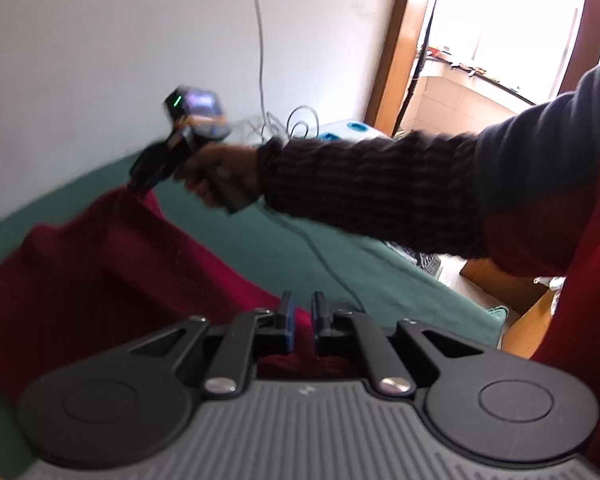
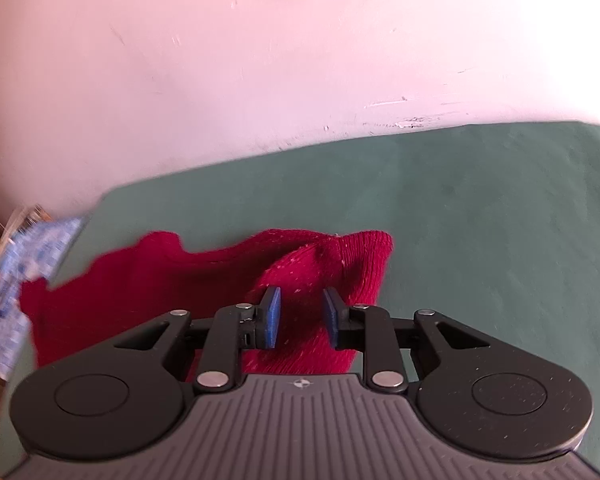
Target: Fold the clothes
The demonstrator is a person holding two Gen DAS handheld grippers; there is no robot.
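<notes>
The red sweater (image 2: 204,280) lies on the green bedcover (image 2: 460,216), close to the white wall (image 2: 260,60). In the right wrist view its long side runs from about nine o'clock, where it spreads flat and wide, across to two o'clock, where one ribbed end bunches into a hump and drops toward six o'clock under the right gripper (image 2: 302,316). That claw stands apart, its blue pads (image 2: 272,316) either side of the ribbed knit with a clear gap to the cloth, so I would not call it a grip.

In the left wrist view the sweater climbs from eight o'clock up to a peak near ten o'clock, right at the tip of the right gripper, held in a hand (image 1: 216,180) with a dark knitted sleeve (image 1: 372,196) behind it. That part is smeared by blur, and I cannot tell whether cloth and tip touch. The left gripper (image 1: 302,320) has its pads nearly together, clamped on a thin fold of the red knit that rises between them; the rest of that edge is hidden behind the gripper's body. A cable (image 1: 324,260) trails across the bedcover. At nine o'clock in the right view a blue-and-white patterned thing (image 2: 24,272) is cut off and too blurred to name.
</notes>
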